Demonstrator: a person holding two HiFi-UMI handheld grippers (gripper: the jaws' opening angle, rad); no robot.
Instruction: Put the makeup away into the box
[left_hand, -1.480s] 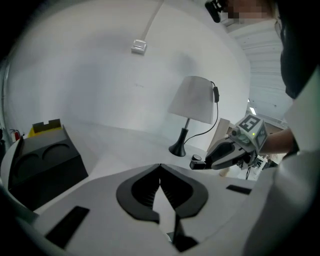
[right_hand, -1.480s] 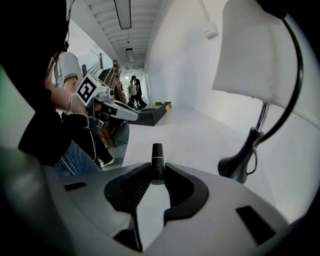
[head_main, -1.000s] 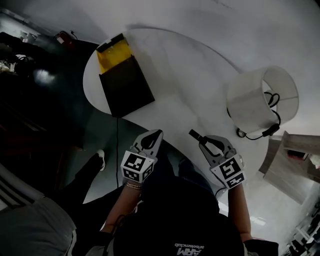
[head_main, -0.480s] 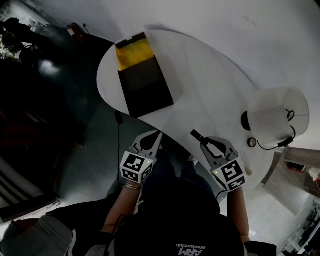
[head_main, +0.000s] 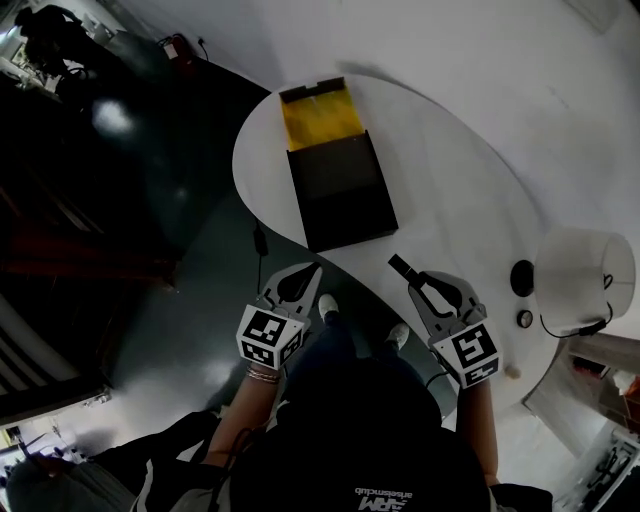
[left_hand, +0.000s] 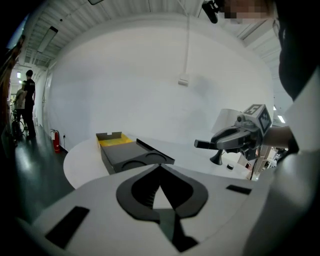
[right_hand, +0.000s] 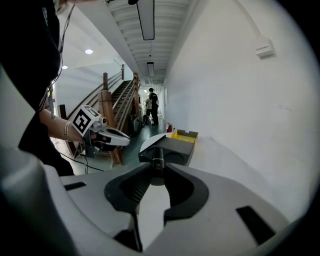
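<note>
So the makeup (right_hand: 156, 166) is a slim dark tube, and it's clamped in the right claw (right_hand: 156, 176), sticking out past the tips. In the head view the tube (head_main: 401, 269) hangs over the near edge of the white surface (head_main: 455, 190), pointing roughly toward the box (head_main: 338, 185) but not touching it. The box is open and lies flat on the surface. It's black with a yellow section at the far end, and the left gripper view shows two round recesses in the black part (left_hand: 134, 157). The left claw (left_hand: 160, 167) has its jaws together with nothing in them, and it's held off the surface's edge over the dark floor (head_main: 150, 250). A white lamp (head_main: 585, 268) sits off to the right.
</note>
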